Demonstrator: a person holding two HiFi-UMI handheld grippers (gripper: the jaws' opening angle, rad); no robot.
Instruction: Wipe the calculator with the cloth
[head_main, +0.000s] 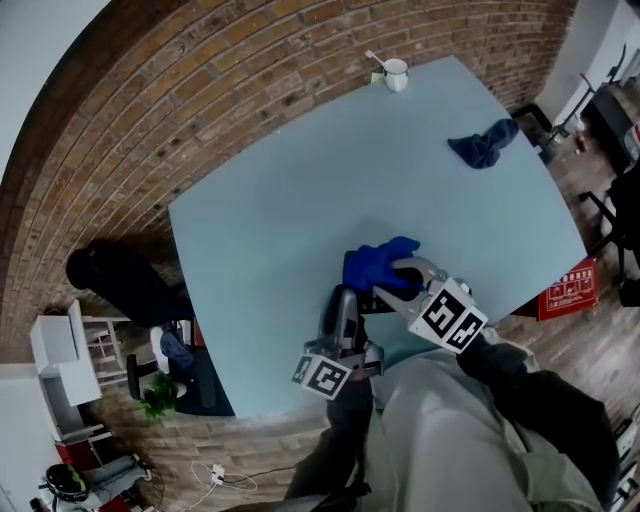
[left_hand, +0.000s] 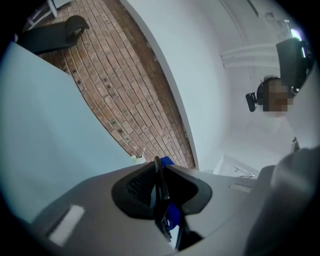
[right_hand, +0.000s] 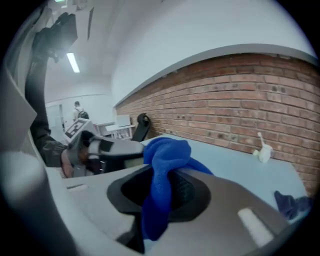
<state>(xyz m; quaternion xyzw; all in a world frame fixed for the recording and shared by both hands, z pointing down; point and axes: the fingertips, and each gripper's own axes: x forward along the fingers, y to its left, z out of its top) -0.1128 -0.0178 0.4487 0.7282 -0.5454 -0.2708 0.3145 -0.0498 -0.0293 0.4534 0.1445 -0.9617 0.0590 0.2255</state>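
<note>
While left gripper (left_hand: 160, 172) is clamping the calculator (left_hand: 159, 192) edge-on, right gripper (right_hand: 167, 175) is pinching the blue cloth (right_hand: 165, 150), both over the surface's (head_main: 300, 200) near edge.

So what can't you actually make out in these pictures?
Keys and display of the thin dark calculator: the left gripper view shows it edge-on in the left gripper; in the head view the bright blue cloth largely covers it.
Contents of the white ceramic mug: too small, head view.
The dark blue cloth: cut off at the right gripper view's edge.
</note>
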